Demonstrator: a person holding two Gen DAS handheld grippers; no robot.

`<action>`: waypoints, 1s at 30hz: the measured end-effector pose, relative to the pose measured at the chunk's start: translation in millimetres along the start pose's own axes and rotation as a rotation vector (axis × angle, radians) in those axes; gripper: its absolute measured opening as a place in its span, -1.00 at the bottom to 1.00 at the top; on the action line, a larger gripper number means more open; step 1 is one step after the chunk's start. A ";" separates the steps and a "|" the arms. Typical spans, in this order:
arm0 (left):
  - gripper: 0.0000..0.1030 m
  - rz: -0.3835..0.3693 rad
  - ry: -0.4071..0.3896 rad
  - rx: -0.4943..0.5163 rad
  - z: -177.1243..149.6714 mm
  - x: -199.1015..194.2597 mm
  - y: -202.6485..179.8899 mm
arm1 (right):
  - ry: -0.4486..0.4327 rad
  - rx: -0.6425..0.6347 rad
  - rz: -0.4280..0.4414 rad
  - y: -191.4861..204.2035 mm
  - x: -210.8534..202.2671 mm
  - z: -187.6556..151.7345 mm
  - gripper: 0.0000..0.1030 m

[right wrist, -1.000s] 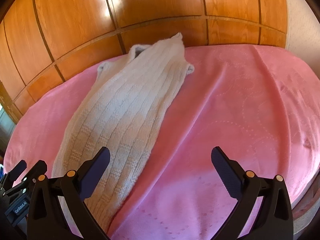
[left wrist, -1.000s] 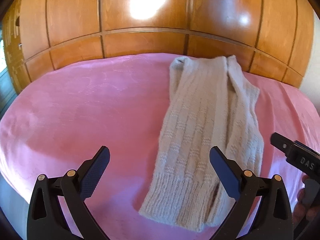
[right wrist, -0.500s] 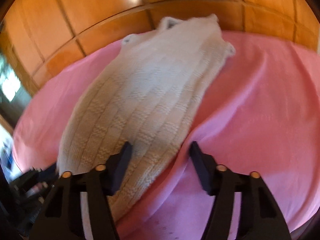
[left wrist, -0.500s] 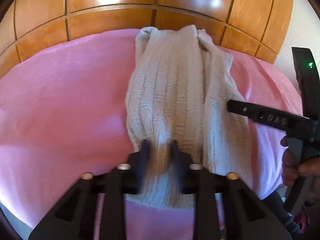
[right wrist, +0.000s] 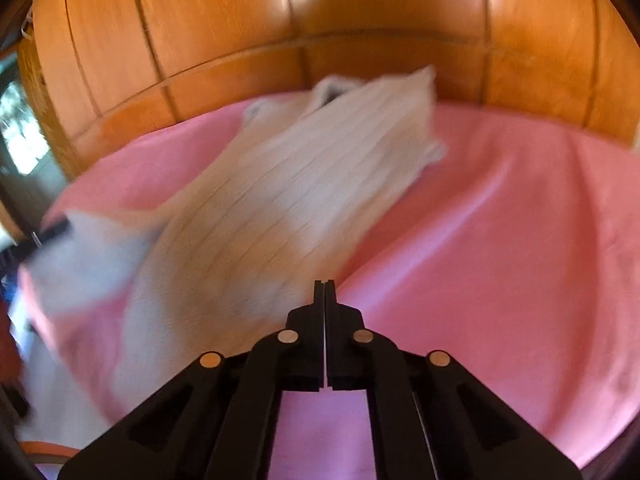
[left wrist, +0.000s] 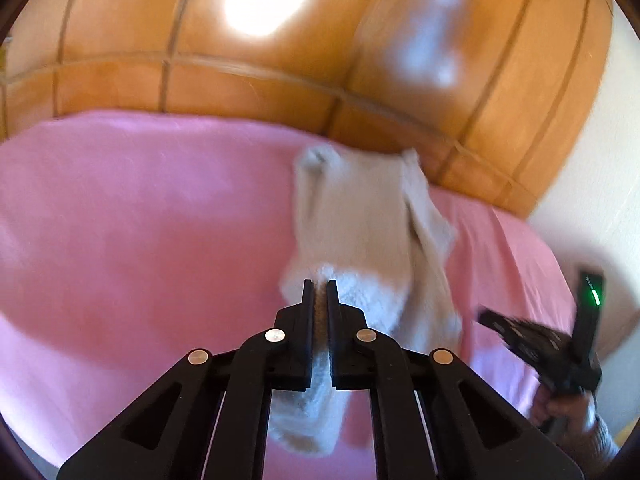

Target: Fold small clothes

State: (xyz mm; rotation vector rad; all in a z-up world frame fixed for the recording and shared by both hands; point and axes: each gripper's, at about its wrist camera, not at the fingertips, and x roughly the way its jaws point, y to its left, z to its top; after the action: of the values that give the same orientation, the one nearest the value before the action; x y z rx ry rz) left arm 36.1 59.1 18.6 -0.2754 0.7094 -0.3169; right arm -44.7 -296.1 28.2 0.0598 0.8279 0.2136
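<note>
Your left gripper (left wrist: 319,282) is clamped on the near hem of the cream ribbed knit garment (left wrist: 360,216), which lies lengthwise on the pink bedspread (left wrist: 140,220). Your right gripper (right wrist: 324,282) is fully closed beside the garment's right edge; motion blur hides whether it pinches any knit.

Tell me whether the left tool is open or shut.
Shut on the sweater: the left tool has its jaws pinched on the knit hem, with fabric showing in the narrow gap between them.
</note>
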 end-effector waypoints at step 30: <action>0.04 -0.041 0.202 -0.037 21.6 96.0 33.6 | 0.010 -0.079 0.048 42.3 -27.4 20.9 -0.79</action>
State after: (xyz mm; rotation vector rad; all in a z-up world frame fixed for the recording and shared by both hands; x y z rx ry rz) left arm 125.6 57.0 -34.2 -0.2961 0.9105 -0.3737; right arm -54.3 -259.9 67.9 0.0045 0.8277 0.2918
